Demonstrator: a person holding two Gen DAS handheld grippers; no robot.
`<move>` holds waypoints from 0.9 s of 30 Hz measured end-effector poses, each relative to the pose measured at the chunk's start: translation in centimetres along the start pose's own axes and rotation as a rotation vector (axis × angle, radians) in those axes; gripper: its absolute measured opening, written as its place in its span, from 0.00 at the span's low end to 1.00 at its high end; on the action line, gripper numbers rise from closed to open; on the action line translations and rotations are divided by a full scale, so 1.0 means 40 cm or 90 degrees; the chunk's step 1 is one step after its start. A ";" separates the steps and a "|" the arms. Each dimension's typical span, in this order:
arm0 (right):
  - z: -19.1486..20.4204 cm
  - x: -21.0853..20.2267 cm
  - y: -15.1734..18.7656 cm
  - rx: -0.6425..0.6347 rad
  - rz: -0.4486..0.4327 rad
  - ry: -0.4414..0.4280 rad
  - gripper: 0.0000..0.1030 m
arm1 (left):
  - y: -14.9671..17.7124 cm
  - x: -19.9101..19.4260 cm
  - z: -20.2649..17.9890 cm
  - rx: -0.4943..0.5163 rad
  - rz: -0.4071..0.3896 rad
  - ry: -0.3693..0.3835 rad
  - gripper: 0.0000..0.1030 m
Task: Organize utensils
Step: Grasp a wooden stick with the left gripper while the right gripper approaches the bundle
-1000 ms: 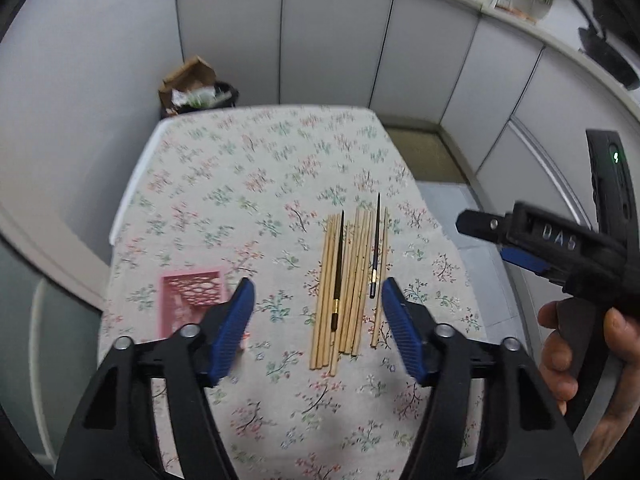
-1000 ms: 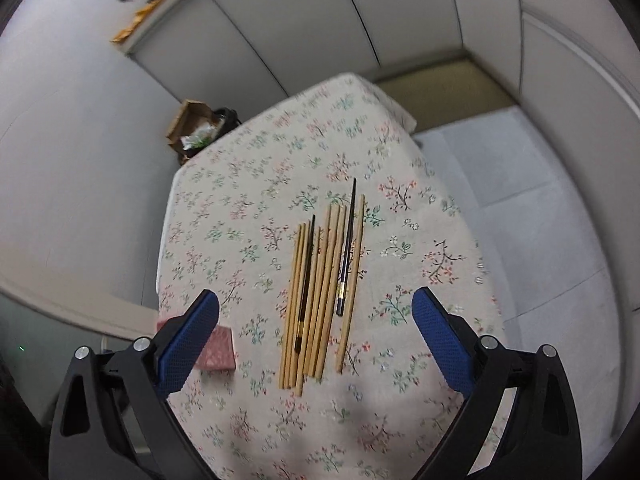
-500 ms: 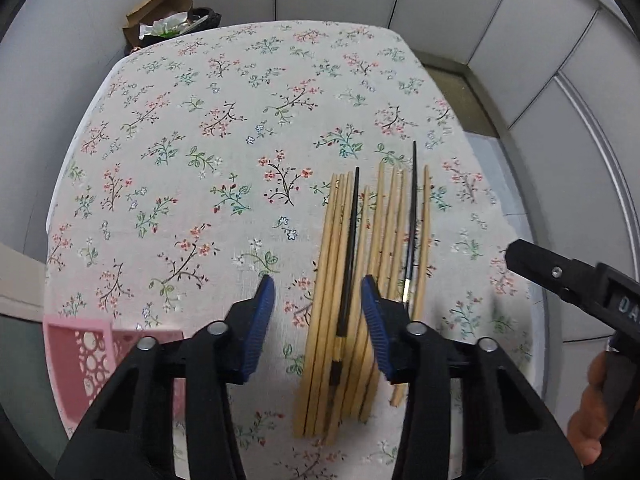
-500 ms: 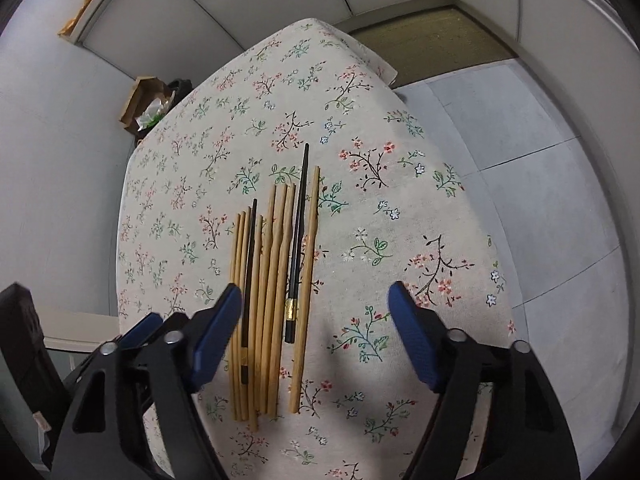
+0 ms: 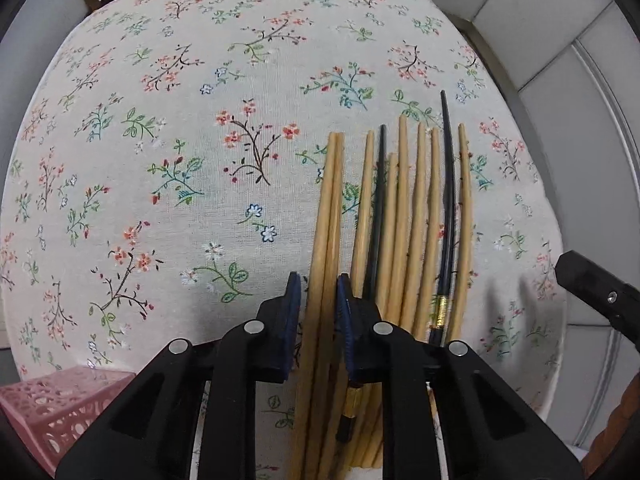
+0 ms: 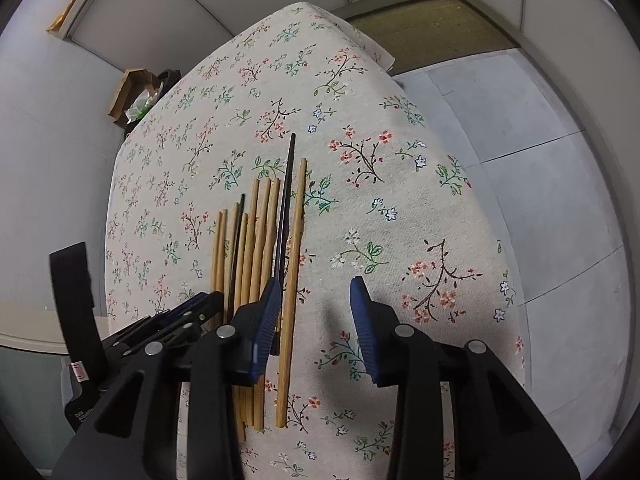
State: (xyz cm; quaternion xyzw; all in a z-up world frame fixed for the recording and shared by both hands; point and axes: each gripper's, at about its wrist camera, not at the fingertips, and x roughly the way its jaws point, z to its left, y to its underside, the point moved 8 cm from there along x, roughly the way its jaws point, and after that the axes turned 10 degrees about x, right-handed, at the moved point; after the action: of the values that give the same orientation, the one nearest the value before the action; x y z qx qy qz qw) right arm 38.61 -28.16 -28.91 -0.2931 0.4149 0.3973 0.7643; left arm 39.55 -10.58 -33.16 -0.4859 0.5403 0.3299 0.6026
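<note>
A row of wooden chopsticks point(image 5: 404, 216) is laid at centre frame on the floral worktop point(image 5: 168, 152). The left gripper point(image 5: 318, 292), just narrowed, straddles the two leftmost sticks without visibly pressing them. The right gripper point(image 6: 314, 292), also closing, stands apart around the rightmost stick point(image 6: 294, 264).

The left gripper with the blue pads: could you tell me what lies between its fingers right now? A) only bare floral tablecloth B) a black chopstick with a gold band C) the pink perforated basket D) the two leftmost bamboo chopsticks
D: in the left wrist view the left gripper straddles the two leftmost pale bamboo chopsticks; its jaws have just been closing, and a sliver of gap remains at each pad.
</note>
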 end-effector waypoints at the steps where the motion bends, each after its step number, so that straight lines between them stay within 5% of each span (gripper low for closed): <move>1: 0.001 0.004 0.001 -0.001 0.001 0.003 0.36 | 0.001 0.002 0.002 0.000 0.002 -0.001 0.14; 16: 0.009 0.032 0.004 -0.016 0.011 0.012 0.36 | 0.042 -0.013 0.055 -0.023 -0.005 0.074 0.16; 18: 0.012 0.033 0.004 -0.018 0.010 0.013 0.37 | 0.038 -0.016 0.064 -0.025 -0.009 0.068 0.26; 24: 0.018 0.038 0.010 -0.028 0.012 0.017 0.37 | 0.038 -0.035 0.093 -0.035 -0.017 0.054 0.27; 25: 0.020 0.039 0.010 -0.030 0.011 0.018 0.37 | 0.042 -0.029 0.100 -0.031 -0.010 0.040 0.25; 27: 0.023 0.040 0.012 -0.033 0.011 0.021 0.37 | 0.044 -0.035 0.070 -0.028 -0.005 0.041 0.06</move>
State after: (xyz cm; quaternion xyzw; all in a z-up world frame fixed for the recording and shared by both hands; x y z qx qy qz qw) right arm 39.11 -26.62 -29.92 -0.3157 0.4193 0.4094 0.7463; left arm 38.58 -7.23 -32.35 -0.5116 0.5499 0.3238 0.5754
